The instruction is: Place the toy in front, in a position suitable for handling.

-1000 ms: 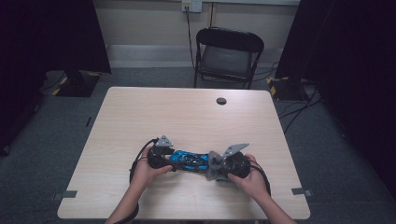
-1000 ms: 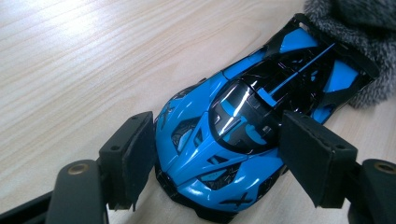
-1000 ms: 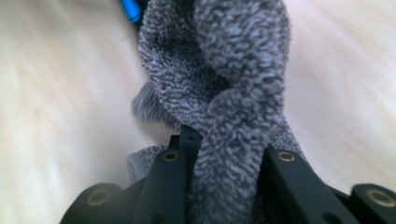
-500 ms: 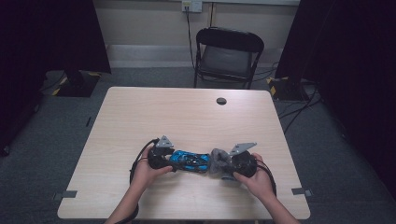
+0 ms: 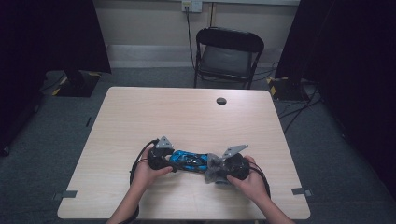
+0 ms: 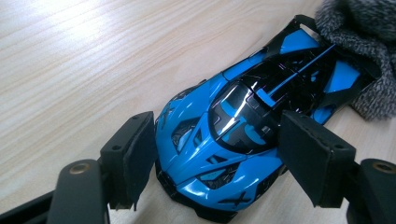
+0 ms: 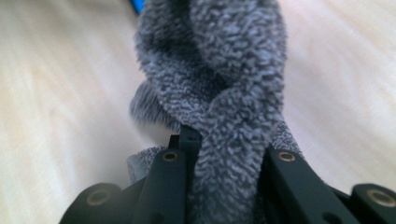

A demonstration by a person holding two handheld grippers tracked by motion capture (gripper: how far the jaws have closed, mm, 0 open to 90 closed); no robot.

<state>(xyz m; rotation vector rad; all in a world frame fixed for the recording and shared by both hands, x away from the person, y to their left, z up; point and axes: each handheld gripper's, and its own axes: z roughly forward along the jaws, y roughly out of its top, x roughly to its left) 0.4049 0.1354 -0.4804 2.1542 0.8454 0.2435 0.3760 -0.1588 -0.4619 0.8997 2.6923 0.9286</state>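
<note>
Hands at the bottom centre of the high view hold two grippers low over a light wooden table [image 5: 140,116], with a blue toy sports car [image 5: 189,160] lying on the tabletop between them, in the lower middle of the frame.

In the left gripper view the car [image 6: 243,135] runs from lower centre to upper right, its nose toward the camera. The left gripper [image 6: 224,163] straddles that front end, one black jaw on each flank. The right-hand pad sits against the side by the cabin, while whether the left-hand pad touches the bodywork cannot be told; the jaws stand at about the car's own width. In the high view this gripper [image 5: 169,158] sits at the left end of the car.

A grey terry cloth [image 7: 219,93] fills the middle of the right gripper view, bunched and twisted, and the right gripper [image 7: 224,161] is clamped narrowly on its lower fold. In the left gripper view the cloth [image 6: 369,51] lies in the upper right corner, touching the car's tail. In the high view the right gripper [image 5: 218,169] and cloth sit at the car's right end.

A black folding chair [image 5: 228,51] stands beyond the table's far edge, at upper centre.
</note>
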